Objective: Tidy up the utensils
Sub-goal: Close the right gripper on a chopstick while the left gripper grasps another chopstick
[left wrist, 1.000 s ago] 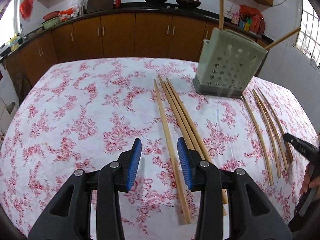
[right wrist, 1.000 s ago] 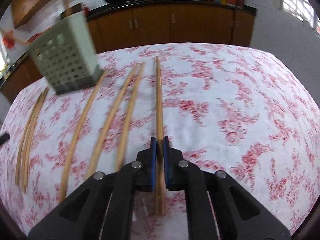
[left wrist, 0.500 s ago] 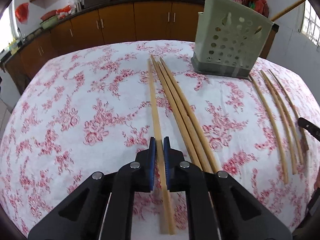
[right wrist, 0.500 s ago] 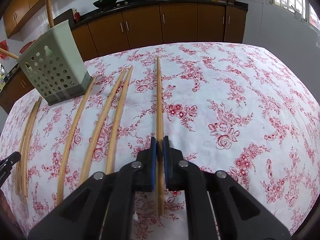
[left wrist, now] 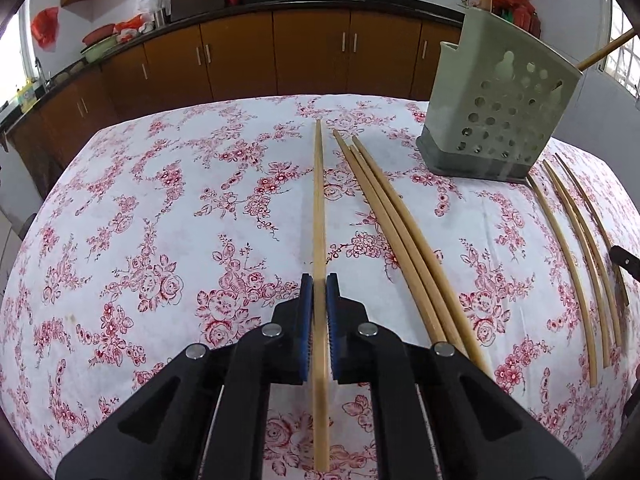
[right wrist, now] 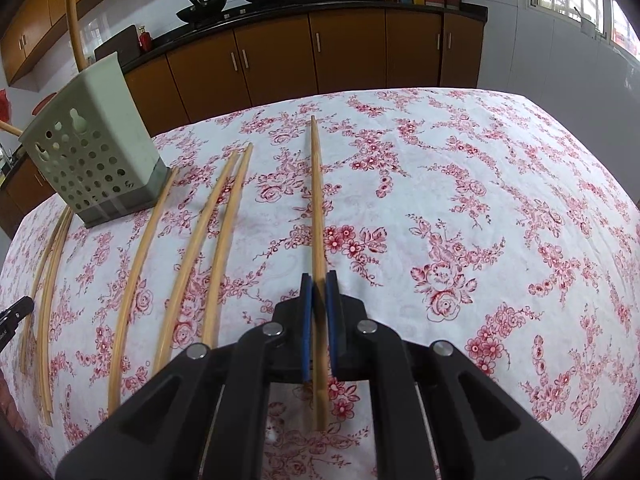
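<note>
My left gripper (left wrist: pixel 319 280) is shut on a long bamboo chopstick (left wrist: pixel 319 208) that runs straight ahead between its blue pads. Three more chopsticks (left wrist: pixel 396 232) lie bunched just right of it. My right gripper (right wrist: pixel 319 278) is shut on another chopstick (right wrist: pixel 317 200), whose tip points toward the far table edge. Three loose chopsticks (right wrist: pixel 192 248) lie left of that one. The grey-green perforated utensil holder (left wrist: pixel 500 116) stands at the far right in the left wrist view, and the holder (right wrist: pixel 92 148) sits far left in the right wrist view. Two chopsticks stick out of it.
A table with a white cloth printed with red flowers (left wrist: pixel 160 220) carries everything. Brown kitchen cabinets (left wrist: pixel 280 52) and a dark counter with woks run behind it. Thin chopsticks (left wrist: pixel 576 240) lie right of the holder. The other gripper's black tip (left wrist: pixel 624 260) shows at the right edge.
The left gripper went from open over the cloth to shut on the leftmost chopstick, moving forward and down. The right gripper kept its grip on its chopstick and barely moved.
</note>
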